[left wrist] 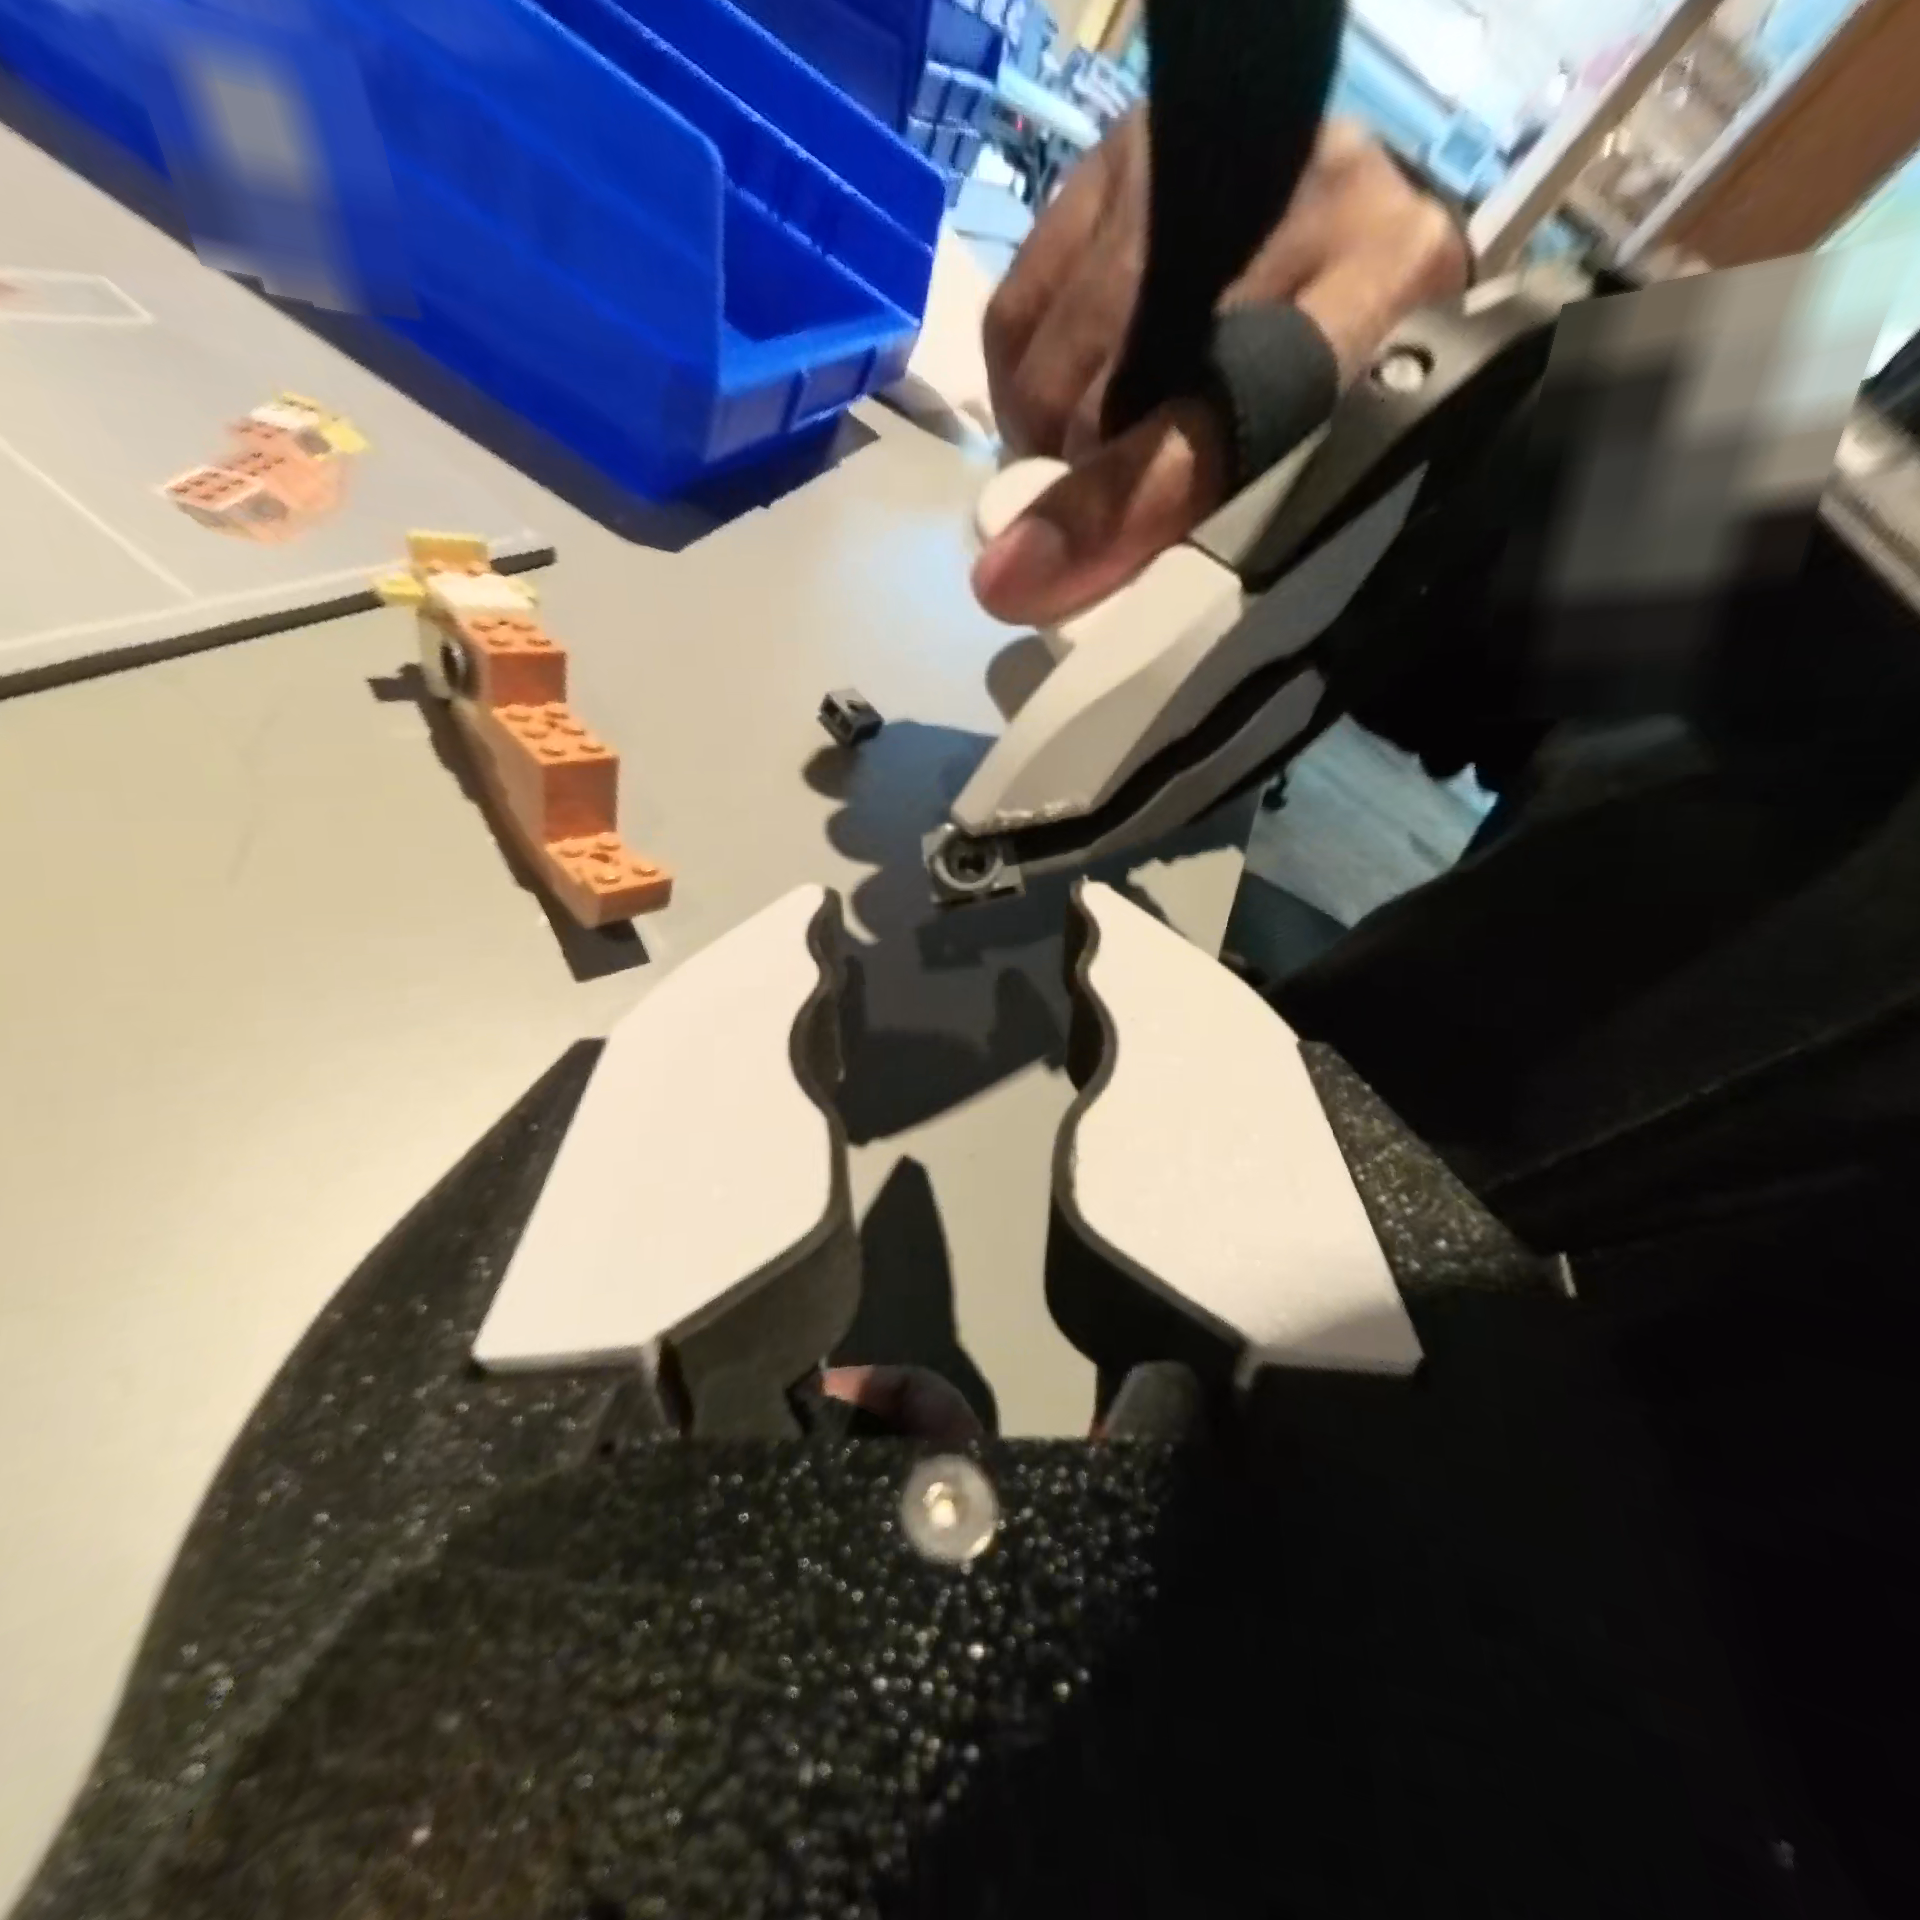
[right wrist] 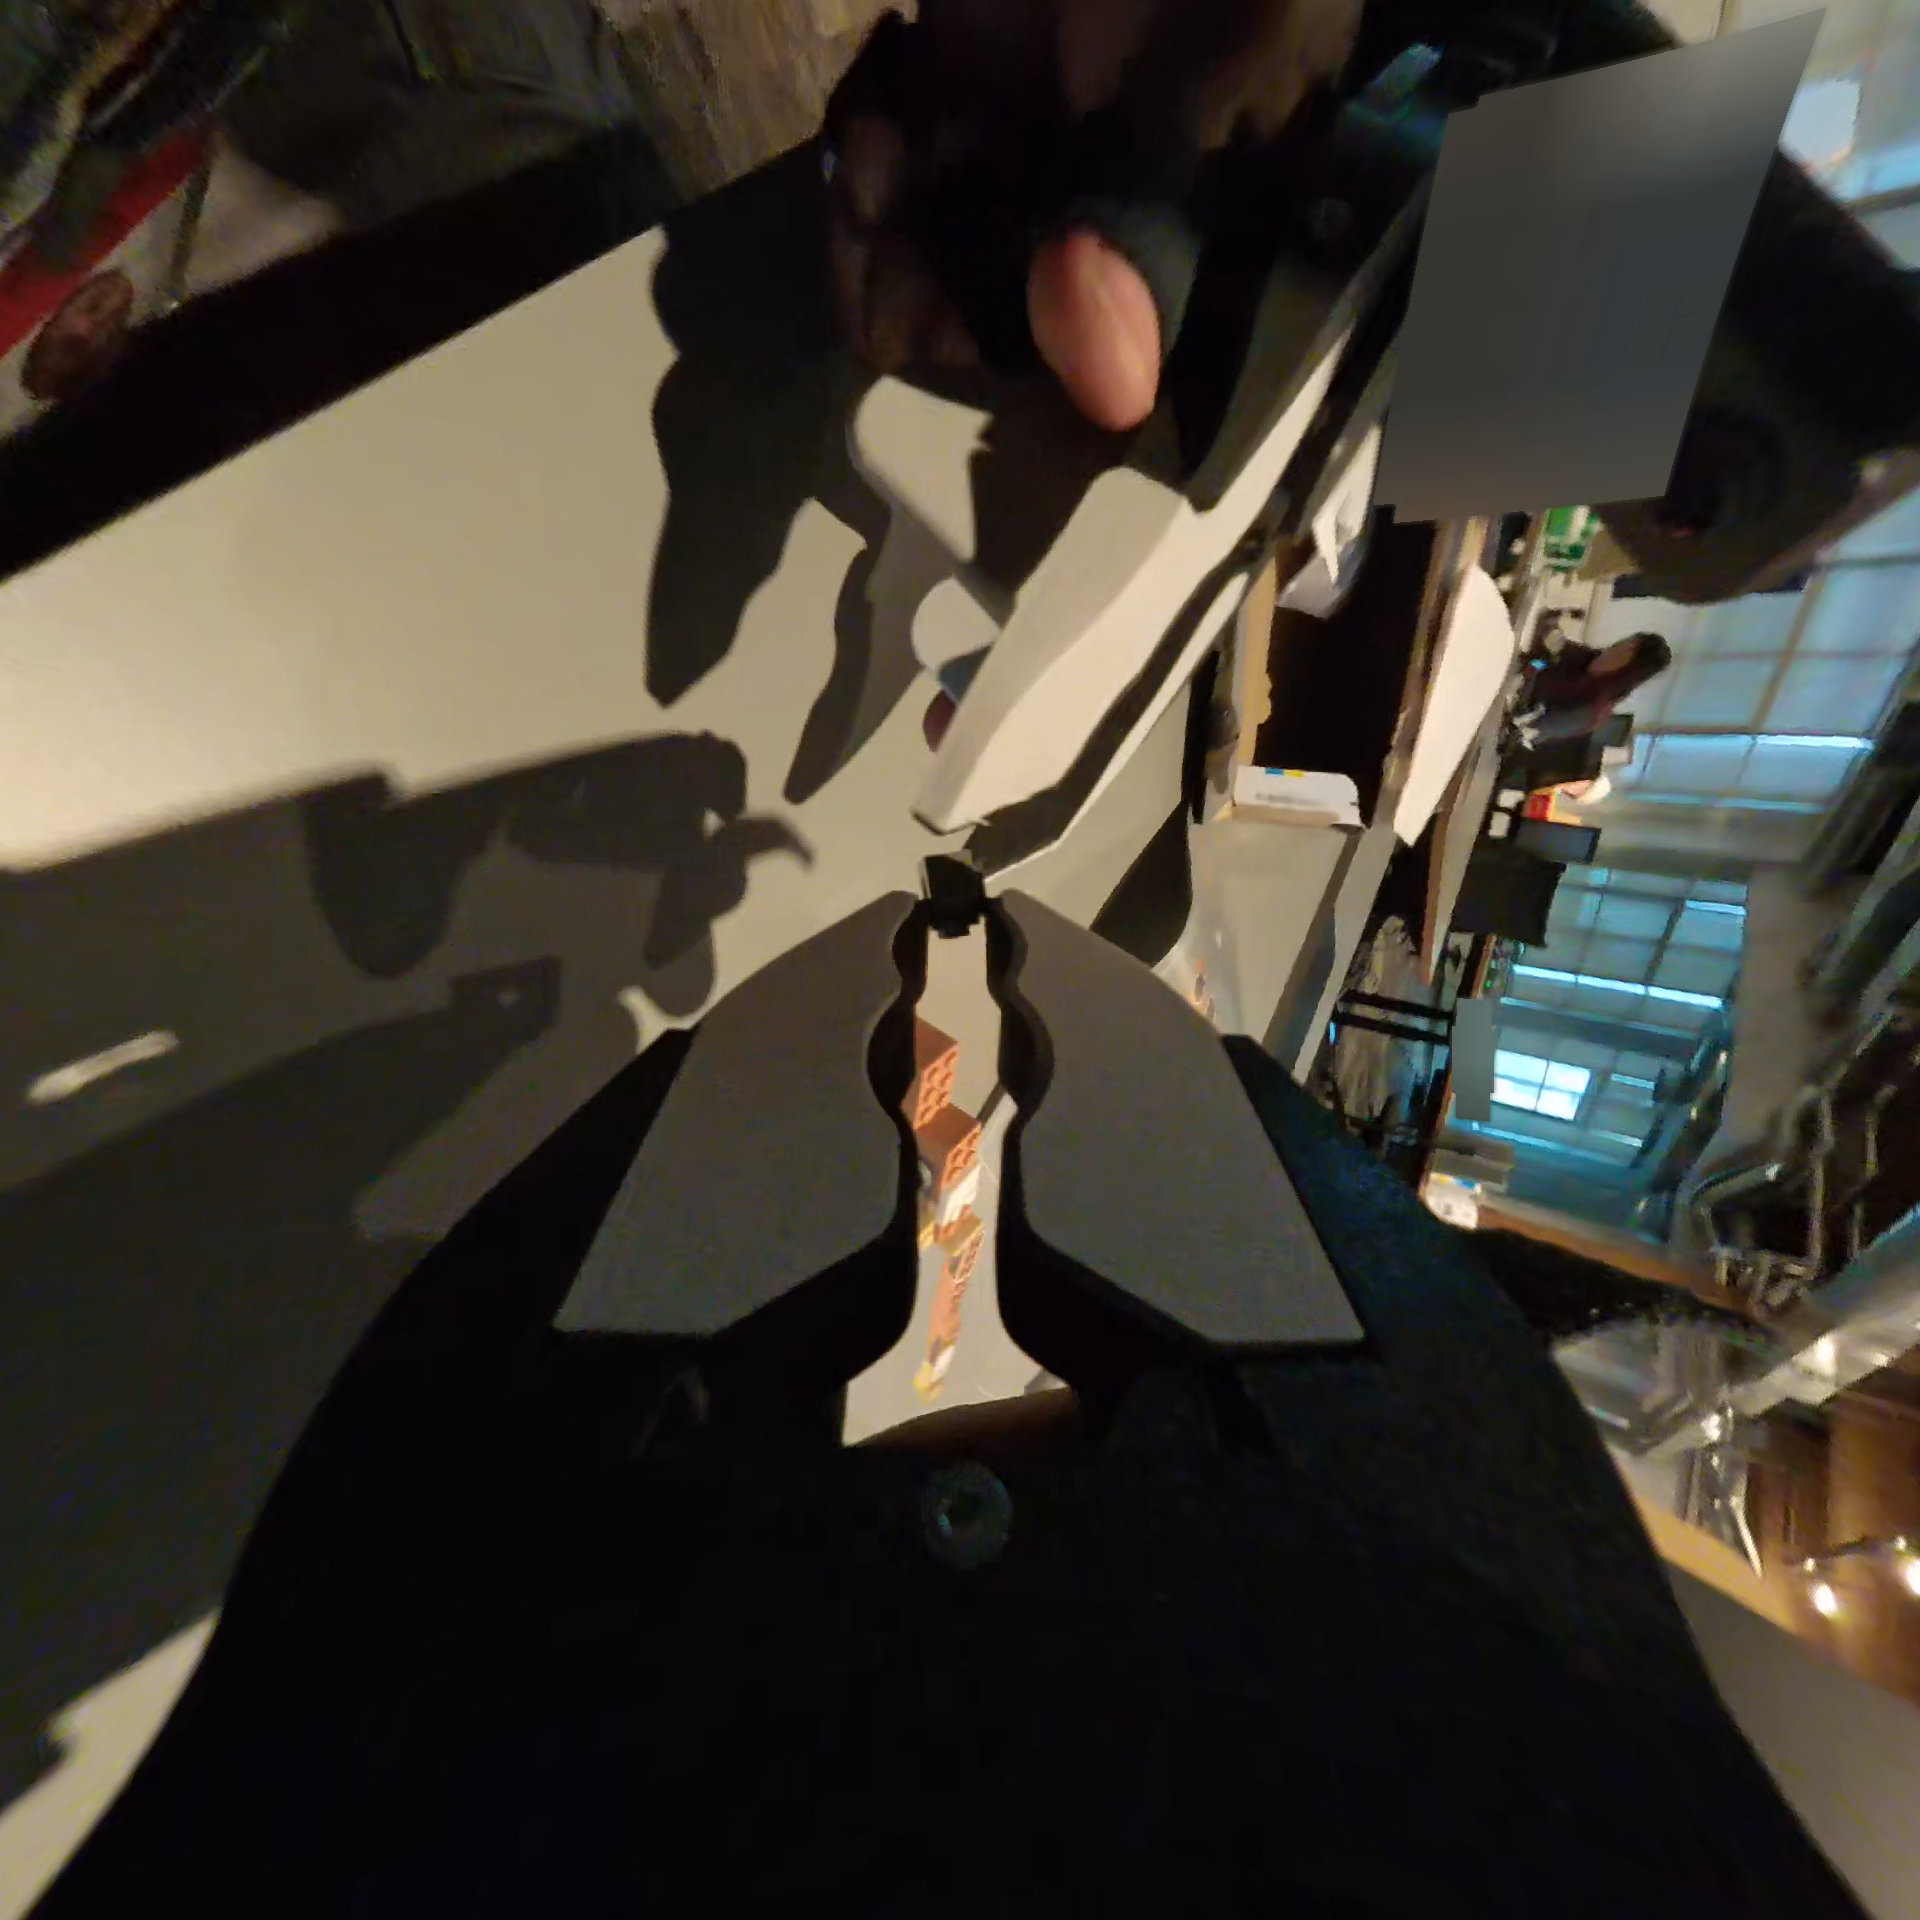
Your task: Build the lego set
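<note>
Right tongs (left wrist: 1013,831) clamped on dark grey piece (left wrist: 975,864) above gaping, empty left tongs (left wrist: 951,920); orange build (left wrist: 540,748), blue bins (left wrist: 623,260) beyond.

Lego build (left wrist: 530,748) left of loose piece (left wrist: 850,717)

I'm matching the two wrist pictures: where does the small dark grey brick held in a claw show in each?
Left wrist view: small dark grey brick just right of centre, pinched by the right claw.
Right wrist view: centre, at that claw's tips.
Shared landmark: orange stepped lego build.
</note>
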{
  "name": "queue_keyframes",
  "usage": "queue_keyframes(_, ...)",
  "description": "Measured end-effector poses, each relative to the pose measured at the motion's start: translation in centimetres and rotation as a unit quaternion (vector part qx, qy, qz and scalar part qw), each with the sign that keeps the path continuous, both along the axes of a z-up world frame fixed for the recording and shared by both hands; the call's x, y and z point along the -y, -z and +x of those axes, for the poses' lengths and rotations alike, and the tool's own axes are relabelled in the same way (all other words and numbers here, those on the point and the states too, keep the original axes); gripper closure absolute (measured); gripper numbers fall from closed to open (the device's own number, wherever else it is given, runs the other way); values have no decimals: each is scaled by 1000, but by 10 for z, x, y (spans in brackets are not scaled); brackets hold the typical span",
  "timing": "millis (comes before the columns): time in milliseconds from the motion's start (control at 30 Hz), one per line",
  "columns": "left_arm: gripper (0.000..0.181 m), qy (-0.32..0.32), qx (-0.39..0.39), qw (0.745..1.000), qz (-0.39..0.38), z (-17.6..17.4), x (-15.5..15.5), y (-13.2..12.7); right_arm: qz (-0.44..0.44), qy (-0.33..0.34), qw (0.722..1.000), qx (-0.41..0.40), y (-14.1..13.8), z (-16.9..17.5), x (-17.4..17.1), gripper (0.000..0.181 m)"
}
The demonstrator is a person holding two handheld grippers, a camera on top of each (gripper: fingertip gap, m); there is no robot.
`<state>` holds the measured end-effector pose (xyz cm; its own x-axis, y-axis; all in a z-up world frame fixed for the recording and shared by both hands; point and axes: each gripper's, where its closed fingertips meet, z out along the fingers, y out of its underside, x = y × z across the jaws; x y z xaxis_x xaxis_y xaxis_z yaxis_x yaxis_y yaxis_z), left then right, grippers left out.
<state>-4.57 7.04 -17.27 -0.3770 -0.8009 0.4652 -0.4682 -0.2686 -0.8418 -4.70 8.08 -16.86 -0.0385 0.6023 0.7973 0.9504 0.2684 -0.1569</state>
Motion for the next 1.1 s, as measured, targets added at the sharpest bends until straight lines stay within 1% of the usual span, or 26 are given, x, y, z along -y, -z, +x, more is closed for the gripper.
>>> queue_keyframes(133, 147, 12, 2, 1000, 29, 3, 5, 3, -10, -26, 1000, 10, 2, -2, -1, 171)
queue_keyframes(267, 163, 20, 3, 999, 28, 4, 7, 3, -20, -52, 998, 13, 5, -7, 1, 171)
queue_keyframes(333, 164, 20, 6, 999, 33, 4, 5, 3, -20, -46, 999, 4, 4, -7, -2, 170)
queue_keyframes(400, 164, 17, 11, 999, 28, 4, 4, 3, -15, -19, 999, -23, 2, -3, -8, 158)
queue_keyframes(433, 164, 11, 16, 1000, 23, 4, 3, 2, -18, 2, 998, -52, -1, 0, -10, 153)
queue_keyframes(467, 164, 0, 29, 999, 17, 5, 0, -3, -23, 27, 994, -99, -4, 3, -12, 151)
queue_keyframes(500, 164, -8, 51, 999, 7, 5, -2, -10, -32, 54, 985, -158, -6, 5, -12, 150)
queue_keyframes(533, 164, -13, 74, 997, -5, 4, -3, -17, -43, 81, 971, -222, -8, 7, -12, 150)
queue_keyframes(567, 165, -22, 93, 995, -15, 4, -6, -23, -48, 108, 953, -281, -11, 9, -13, 152)
queue_keyframes(633, 165, -39, 124, 991, -30, 4, -10, -32, -31, 142, 920, -365, -16, 11, -14, 162)
queue_keyframes(700, 165, -46, 146, 987, -51, 4, -12, -40, 5, 148, 902, -406, -23, 7, -12, 168)
queue_keyframes(767, 165, -58, 160, 982, -79, 6, -14, -45, 55, 156, 896, -412, -31, 4, -14, 168)
queue_keyframes(867, 165, -63, 166, 977, -122, 9, -15, -50, 107, 161, 896, -401, -37, 1, -18, 164)
queue_keyframes(1000, 164, -67, 162, 975, -139, 11, -13, -50, 147, 150, 899, -384, -43, -4, -20, 161)
queue_keyframes(1100, 165, -63, 156, 975, -146, 10, -7, -50, 154, 140, 908, -364, -41, -8, -20, 165)
